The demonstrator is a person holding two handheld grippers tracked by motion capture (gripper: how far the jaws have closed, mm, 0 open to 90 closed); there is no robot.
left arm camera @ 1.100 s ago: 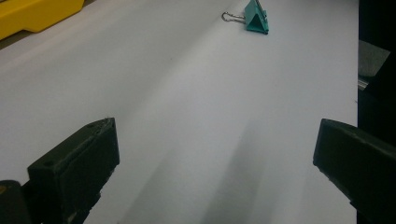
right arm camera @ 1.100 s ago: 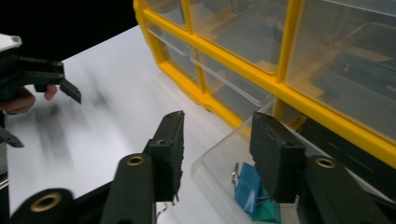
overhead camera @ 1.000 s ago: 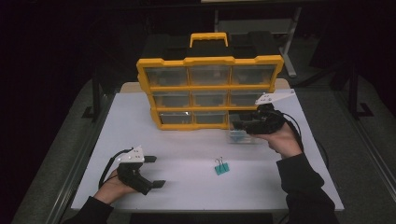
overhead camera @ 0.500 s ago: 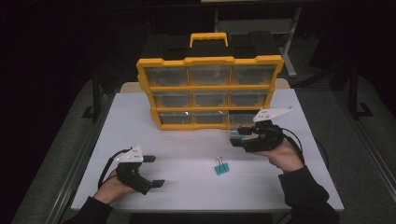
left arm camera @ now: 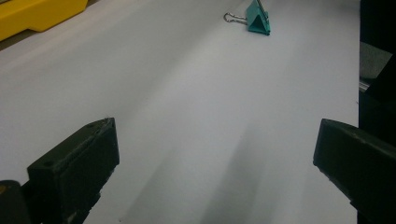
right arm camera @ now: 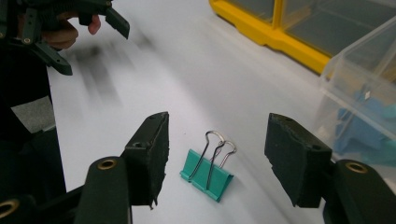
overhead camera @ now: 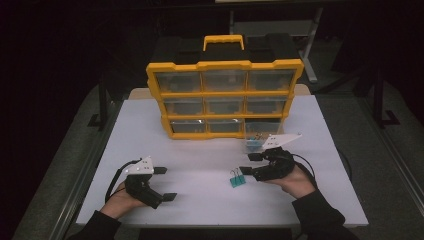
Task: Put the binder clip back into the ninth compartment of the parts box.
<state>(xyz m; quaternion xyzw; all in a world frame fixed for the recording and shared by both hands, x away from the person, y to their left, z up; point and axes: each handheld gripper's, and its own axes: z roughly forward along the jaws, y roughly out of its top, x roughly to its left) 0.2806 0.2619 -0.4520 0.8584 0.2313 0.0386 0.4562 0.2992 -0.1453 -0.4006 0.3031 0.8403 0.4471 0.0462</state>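
L claw [overhead camera: 162,183] rests wide open and empty on the near-left worktop [overhead camera: 200,155]. Teal binder clip [overhead camera: 237,179] lies mid-worktop, near side. R claw [overhead camera: 246,164], jaws just been opening, straddles the clip w/o touching it. Clear drawer [overhead camera: 257,141] pulled out of the yellow organizer [overhead camera: 225,97], far right. Clip not yet grasped; pickup and stowing left, I'd say.

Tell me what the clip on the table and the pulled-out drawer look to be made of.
Clip: teal body, likely painted sheet metal with a smooth matte coat; its two looped handles are bare silvery wire that glints.
Drawer: clear, glossy plastic by the look; blue things inside show through its walls.
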